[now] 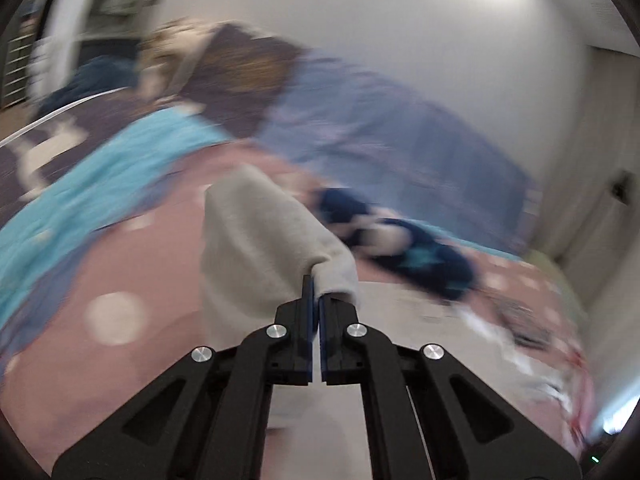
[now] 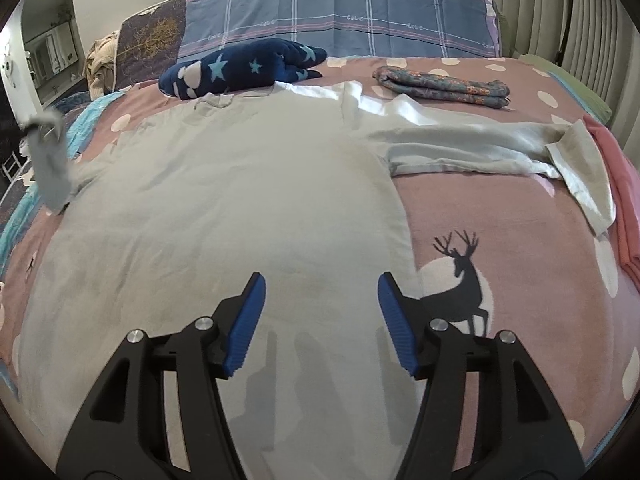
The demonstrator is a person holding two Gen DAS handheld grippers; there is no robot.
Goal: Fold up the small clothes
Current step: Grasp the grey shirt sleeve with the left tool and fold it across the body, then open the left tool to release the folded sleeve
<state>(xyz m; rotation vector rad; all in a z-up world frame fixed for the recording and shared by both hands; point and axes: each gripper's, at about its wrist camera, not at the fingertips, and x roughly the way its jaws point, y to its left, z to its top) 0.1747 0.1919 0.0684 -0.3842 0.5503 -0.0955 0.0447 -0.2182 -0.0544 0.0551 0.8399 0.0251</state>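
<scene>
A pale grey long-sleeved shirt [image 2: 240,184] lies spread flat on the pink bedspread [image 2: 500,216]. Its right sleeve [image 2: 480,144] stretches out to the right. My left gripper [image 1: 316,292] is shut on the shirt's left sleeve [image 1: 260,240] and holds it lifted above the bed; the left wrist view is blurred. That lifted sleeve also shows at the left edge of the right wrist view [image 2: 50,160]. My right gripper [image 2: 322,292] is open and empty, hovering over the shirt's lower body.
A navy star-patterned garment [image 2: 240,68] and a folded floral cloth [image 2: 440,84] lie at the far side of the bed. A blue plaid pillow [image 2: 340,12] stands behind them. A pink cloth [image 2: 620,200] lies at the right edge, a turquoise blanket [image 1: 100,176] at the left.
</scene>
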